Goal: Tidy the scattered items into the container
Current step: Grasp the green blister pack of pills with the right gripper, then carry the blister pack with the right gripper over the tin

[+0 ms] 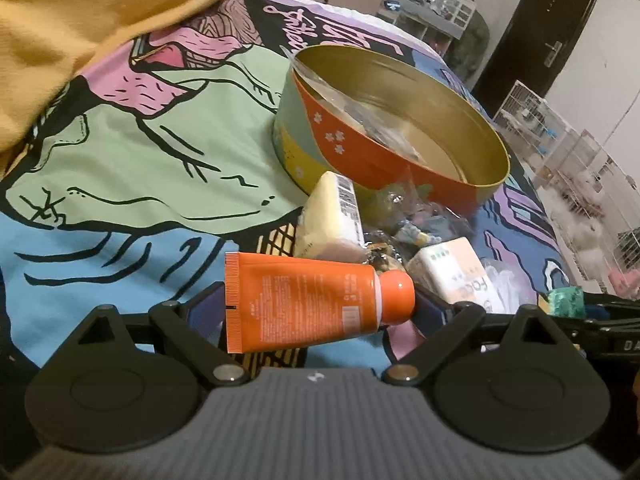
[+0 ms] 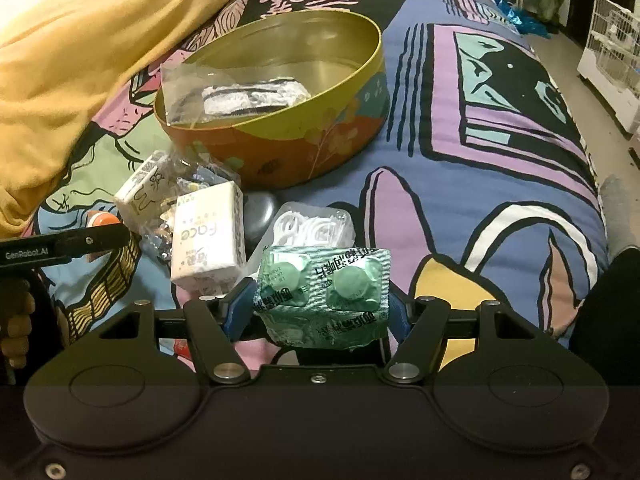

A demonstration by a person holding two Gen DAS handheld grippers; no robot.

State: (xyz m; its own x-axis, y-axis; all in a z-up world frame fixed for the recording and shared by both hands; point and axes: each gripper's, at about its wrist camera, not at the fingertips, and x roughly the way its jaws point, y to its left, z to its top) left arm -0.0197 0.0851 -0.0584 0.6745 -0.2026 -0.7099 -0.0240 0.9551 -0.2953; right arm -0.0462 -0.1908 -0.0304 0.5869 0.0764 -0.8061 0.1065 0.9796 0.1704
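Note:
My left gripper (image 1: 318,304) is shut on an orange tube (image 1: 304,304), which lies crosswise between the pads with its cap to the right, above the bedspread. My right gripper (image 2: 320,304) is shut on a green blister pack (image 2: 324,292) with two round tablets. The round tin (image 2: 320,136) stands open on the bed ahead of both grippers, with a clear bag (image 2: 236,92) of black-and-white items inside. In the left wrist view the tin (image 1: 384,168) is up and to the right, and the blister pack (image 1: 566,300) shows at the right edge.
Between grippers and tin lie a white tissue pack (image 2: 208,240), a small white box (image 2: 140,184), a bag of white floss picks (image 2: 312,224), a grey pebble-like object (image 2: 260,212) and crumpled clear wrappers (image 1: 404,216). A yellow blanket (image 2: 80,48) is heaped at the left.

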